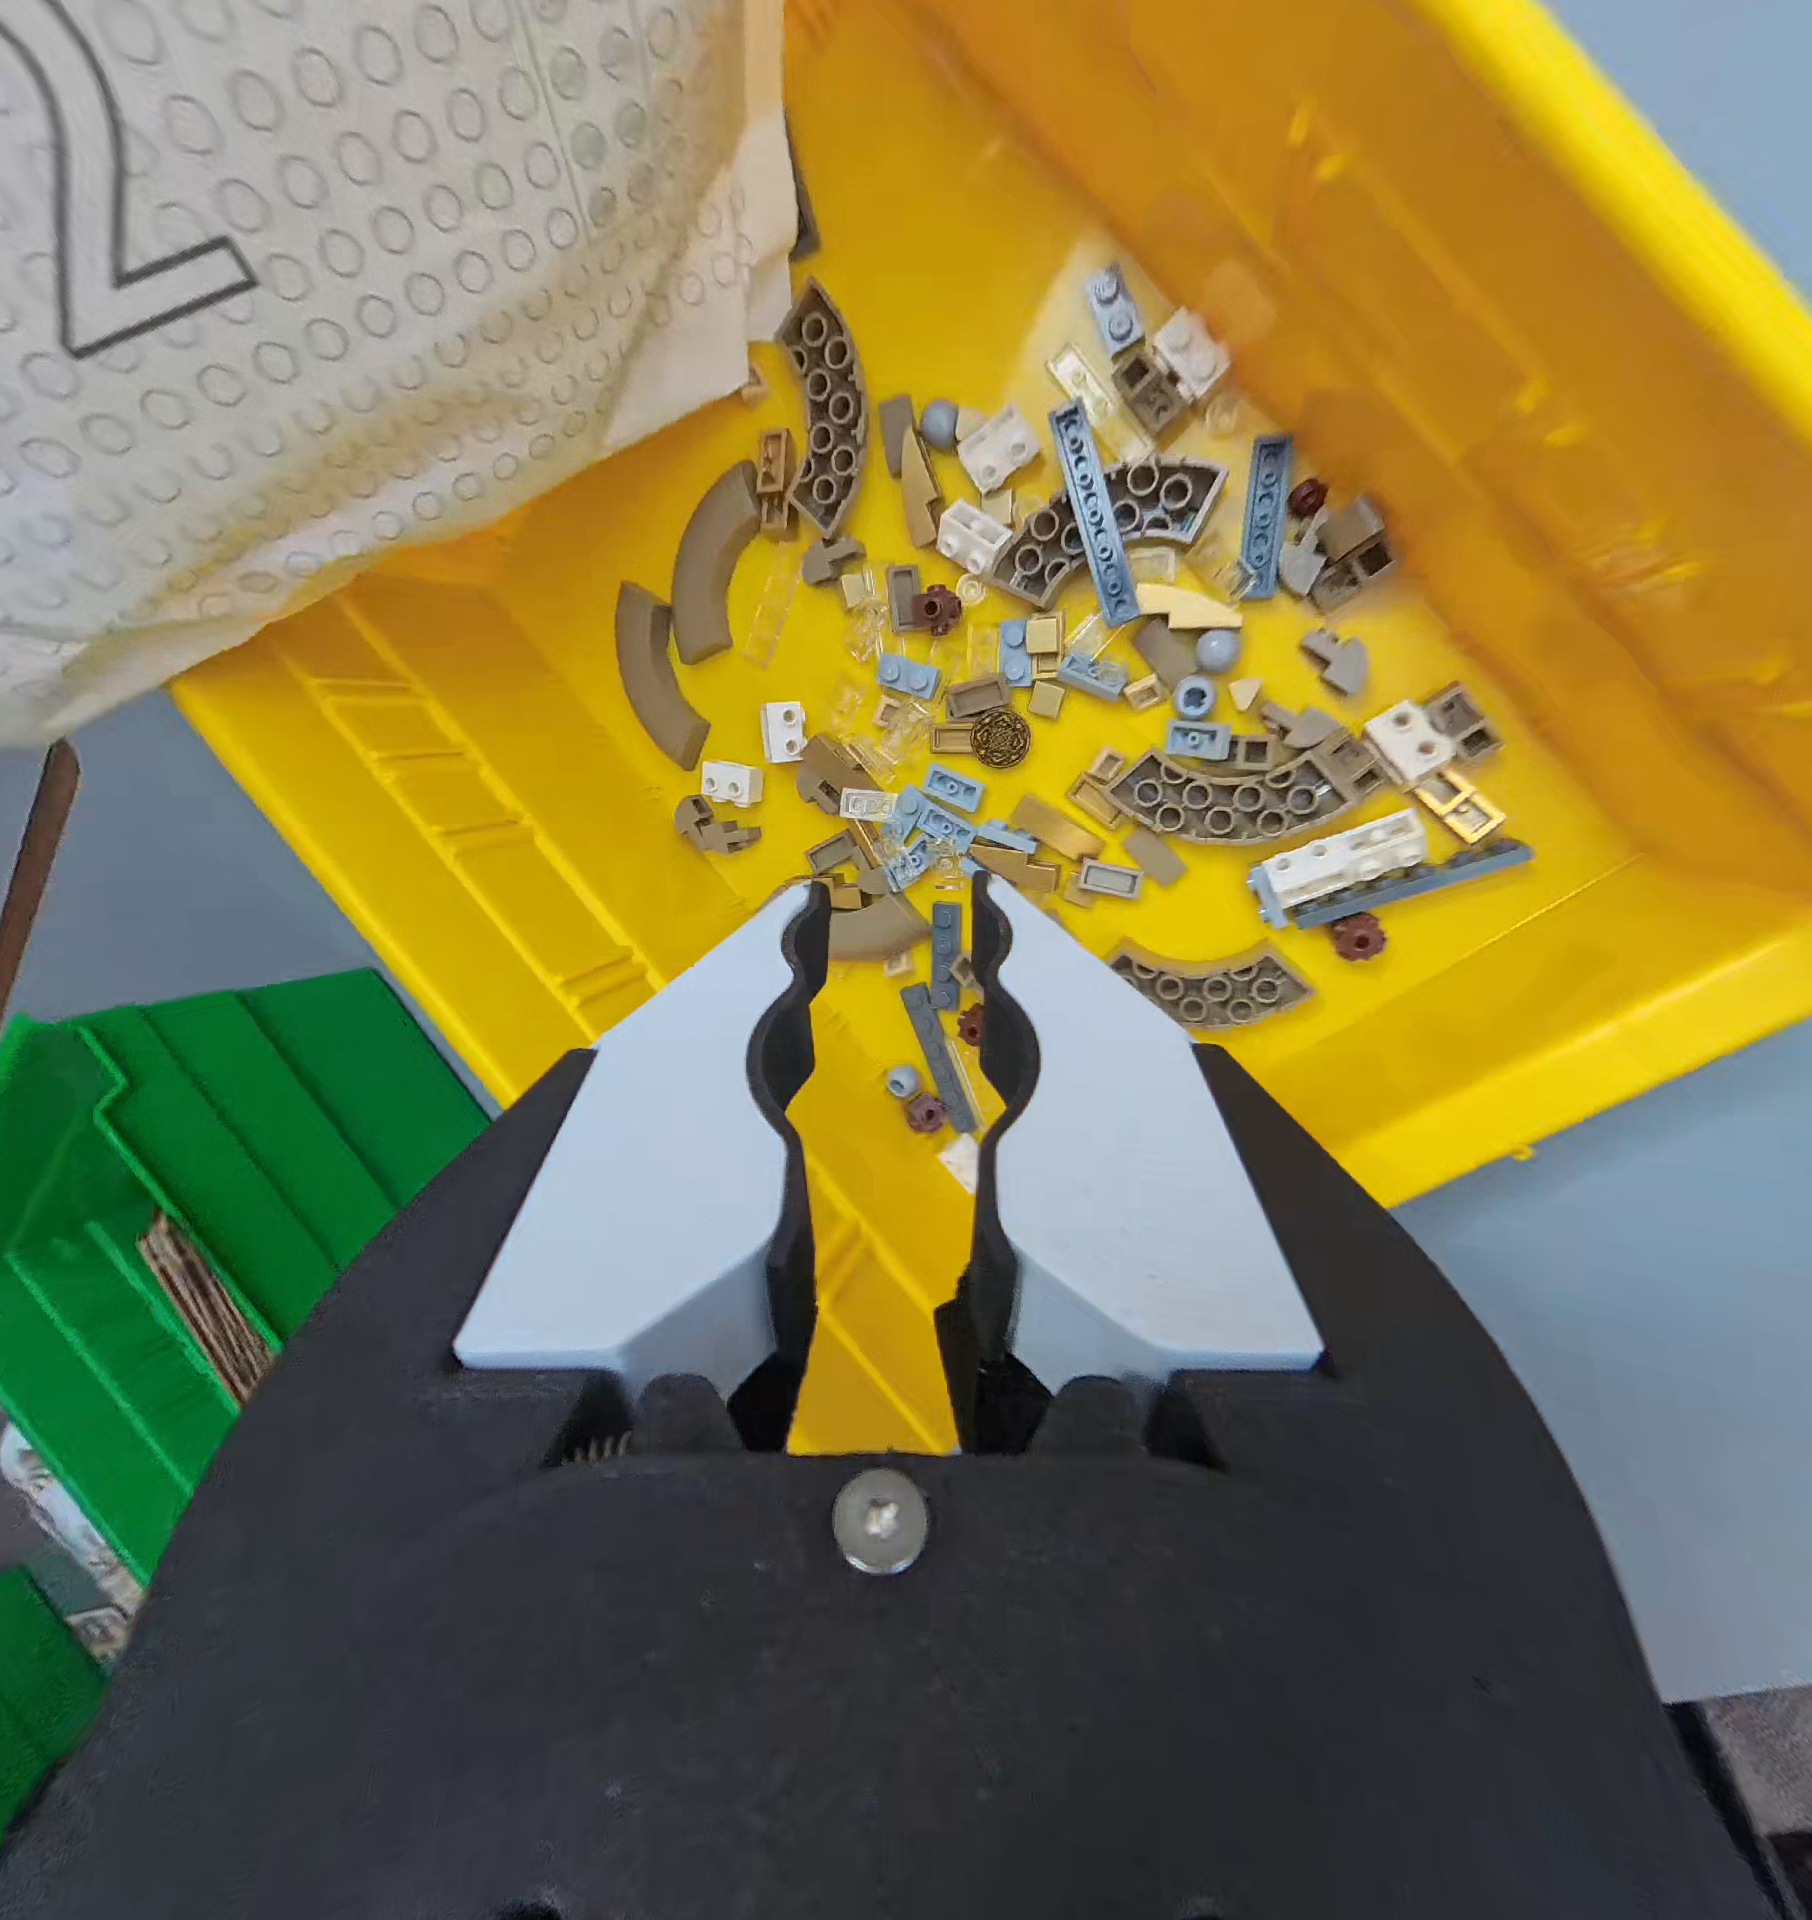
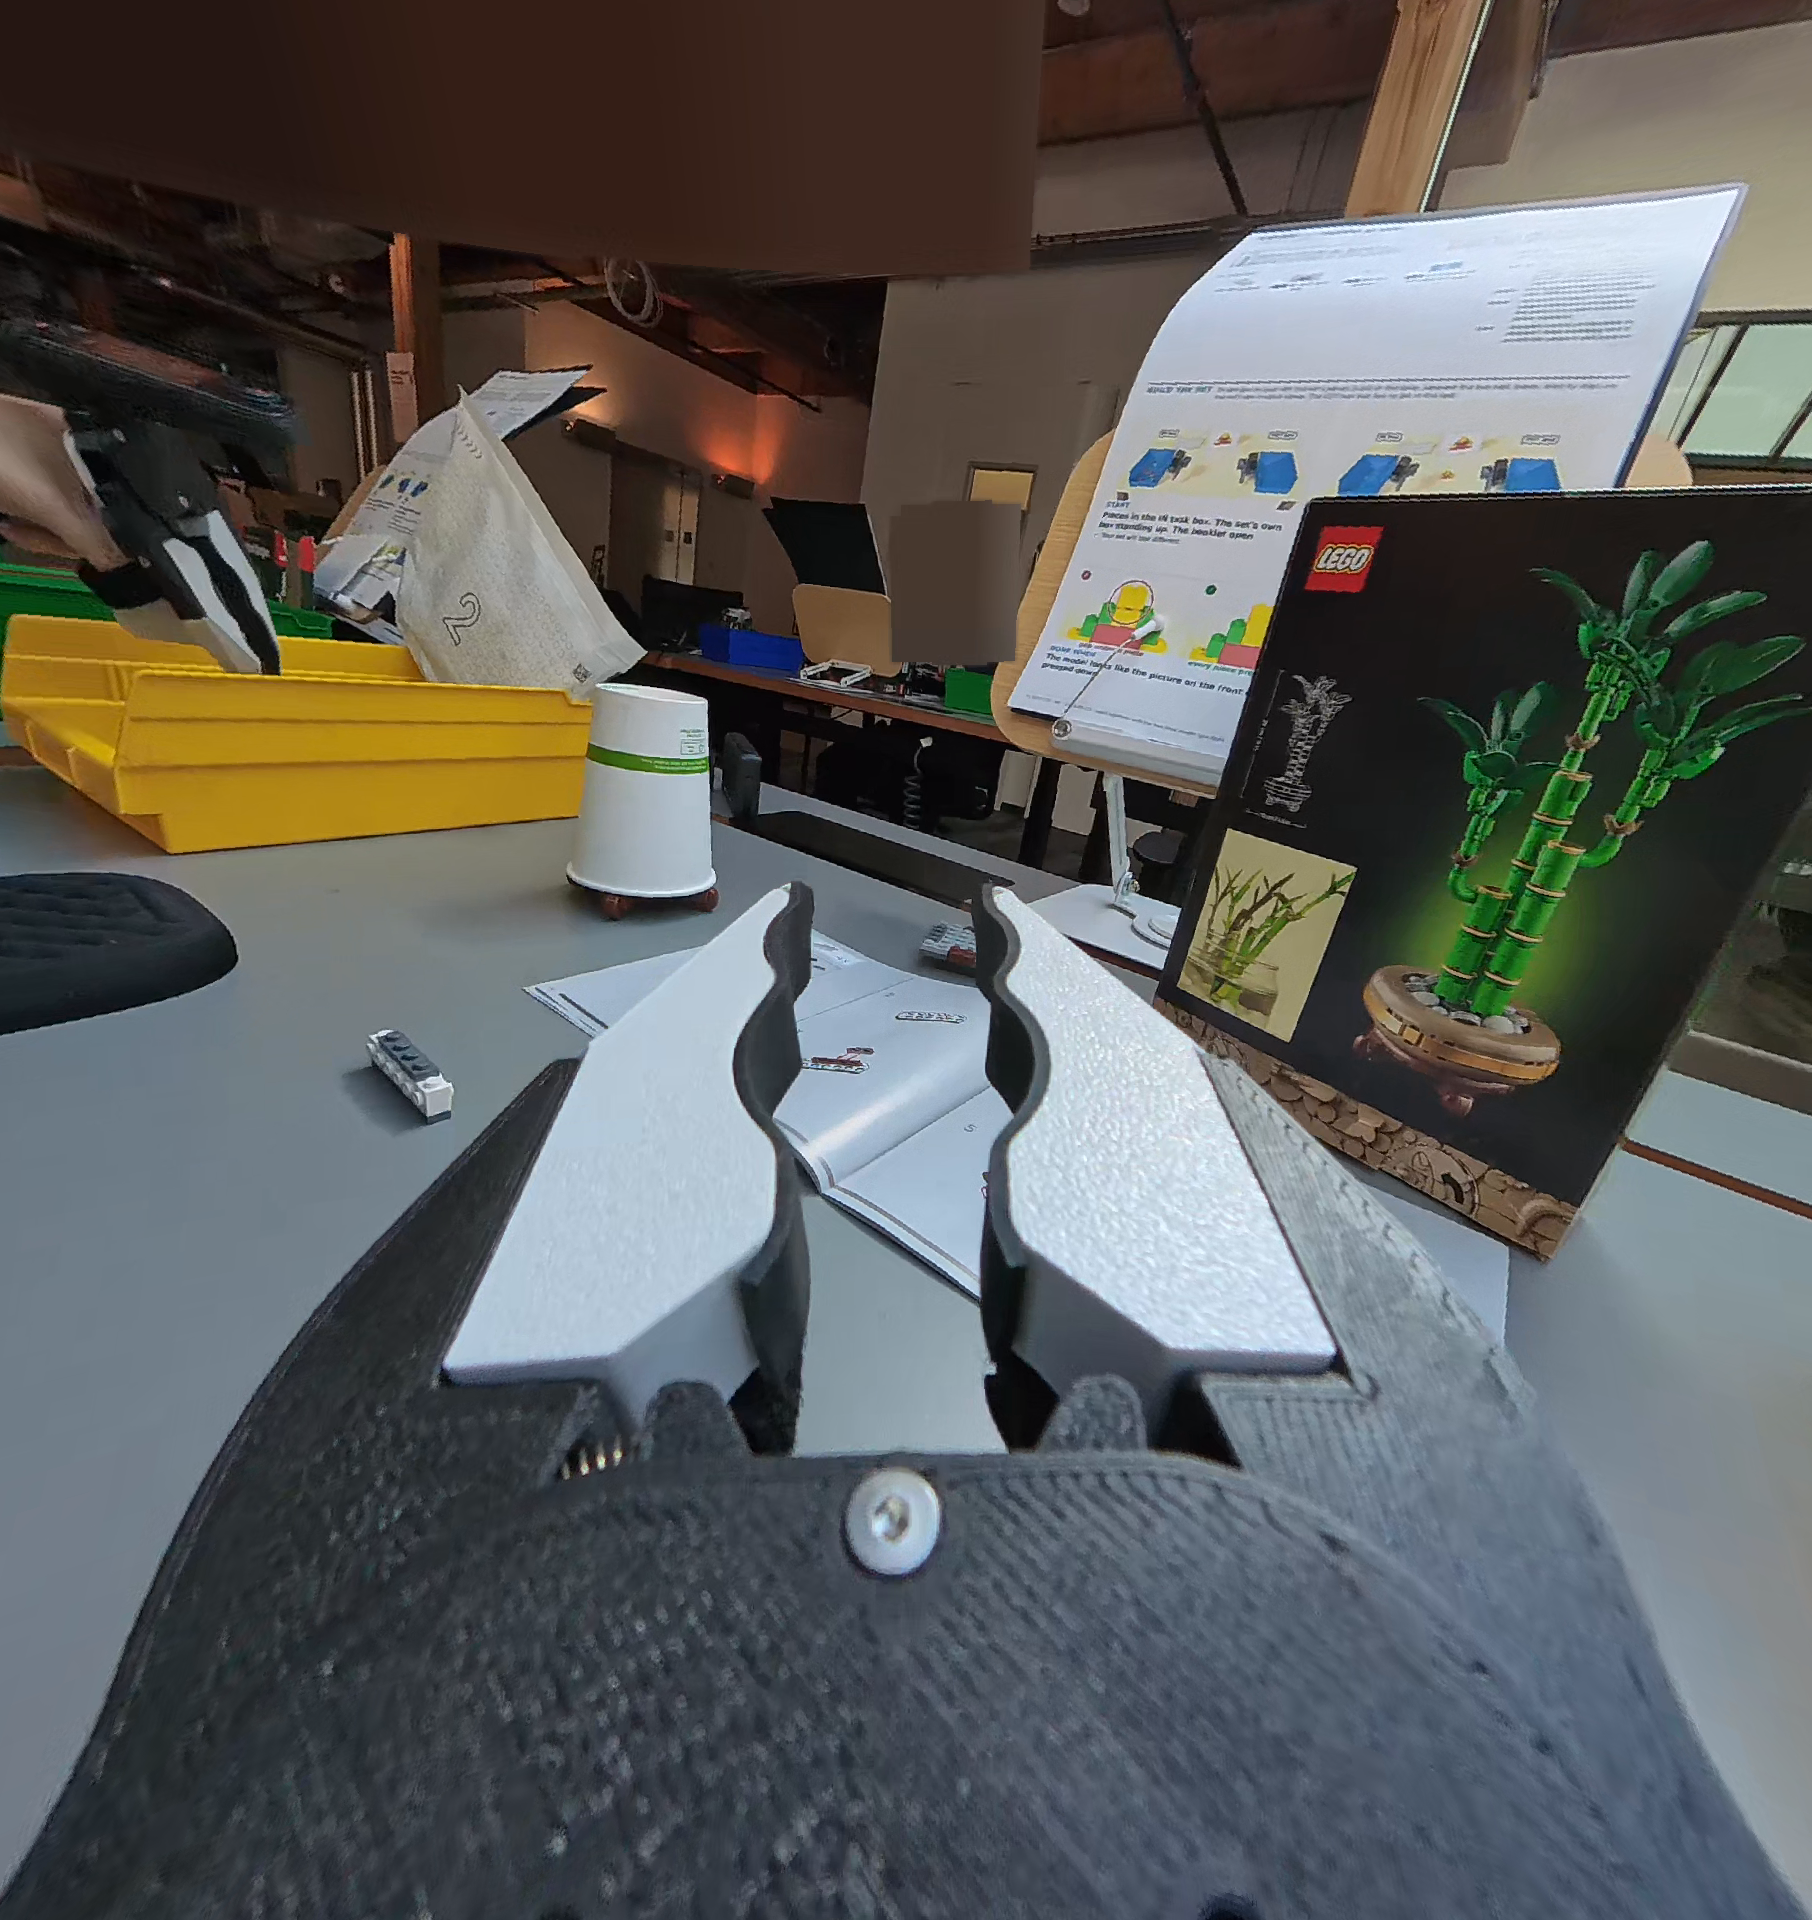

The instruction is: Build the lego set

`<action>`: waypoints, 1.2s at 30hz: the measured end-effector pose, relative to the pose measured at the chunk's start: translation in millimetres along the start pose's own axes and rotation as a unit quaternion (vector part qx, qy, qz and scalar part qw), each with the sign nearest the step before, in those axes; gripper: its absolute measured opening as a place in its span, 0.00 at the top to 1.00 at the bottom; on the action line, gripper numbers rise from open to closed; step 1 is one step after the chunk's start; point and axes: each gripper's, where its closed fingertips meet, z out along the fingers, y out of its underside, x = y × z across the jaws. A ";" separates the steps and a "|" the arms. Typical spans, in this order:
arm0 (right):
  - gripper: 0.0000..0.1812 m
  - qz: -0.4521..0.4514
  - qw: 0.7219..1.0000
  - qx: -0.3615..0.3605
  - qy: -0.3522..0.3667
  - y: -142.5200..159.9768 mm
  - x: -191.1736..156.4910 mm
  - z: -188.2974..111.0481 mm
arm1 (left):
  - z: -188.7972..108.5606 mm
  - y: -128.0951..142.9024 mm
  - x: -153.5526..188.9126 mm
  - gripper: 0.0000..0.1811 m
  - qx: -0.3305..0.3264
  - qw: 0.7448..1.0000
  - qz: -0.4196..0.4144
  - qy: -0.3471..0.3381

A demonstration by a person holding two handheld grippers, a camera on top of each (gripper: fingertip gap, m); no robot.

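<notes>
A yellow bin (image 1: 985,260) holds several loose lego pieces (image 1: 1078,665) in tan, grey-blue, white, clear and dark red. My left gripper (image 1: 897,894) is open and empty, its tips low over the near pieces in the bin. In the right wrist view the yellow bin (image 2: 362,758) stands at the far left with the left gripper (image 2: 227,623) reaching into it. My right gripper (image 2: 891,904) is open and empty above the open instruction booklet (image 2: 881,1091). A small grey and white built piece (image 2: 410,1072) lies on the table to its left.
A white paper parts bag (image 1: 289,312) leans in the bin's far corner; it also shows in the right wrist view (image 2: 476,561). Green bins (image 1: 154,1195) stand left. An upturned paper cup (image 2: 647,795), the set's box (image 2: 1504,831), a sheet on a stand (image 2: 1401,416) and a black pad (image 2: 60,945) are on the table. One gripper's finger ends stand about 60 centimetres off the other's.
</notes>
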 end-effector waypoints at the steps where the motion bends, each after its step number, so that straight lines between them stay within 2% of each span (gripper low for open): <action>1: 0.83 -0.008 1.000 -0.005 -0.003 1.6 -2.3 1.5 | 9.6 1.8 -2.2 0.86 -0.014 1.000 0.024 0.005; 6: 0.82 -0.041 0.998 -0.041 -0.002 12.1 -8.5 7.6 | 48.0 4.1 4.0 0.89 -0.053 0.990 0.124 0.046; 10: 0.81 -0.073 0.995 -0.061 -0.003 18.2 -14.6 10.7 | 62.1 0.5 11.7 0.90 -0.042 0.984 0.151 0.087; 17: 0.81 -0.106 0.990 -0.090 -0.011 28.4 -22.1 14.8 | 67.0 5.9 7.5 0.88 -0.051 0.975 0.196 0.092; 24: 0.81 -0.113 0.988 -0.103 -0.011 33.2 -23.0 16.2 | 73.7 11.9 15.3 0.86 -0.068 0.968 0.202 0.134; 29: 0.81 -0.119 0.987 -0.108 -0.013 35.3 -24.3 16.8 | 77.0 10.4 17.5 0.92 -0.072 0.964 0.213 0.139; 33: 0.81 -0.120 0.987 -0.107 -0.015 35.2 -24.8 16.7 | 70.8 6.1 12.3 0.92 -0.047 0.971 0.206 0.110; 36: 0.82 -0.117 0.988 -0.099 -0.012 32.4 -23.6 15.7 | 40.6 -16.5 12.4 0.92 0.048 0.982 0.171 0.061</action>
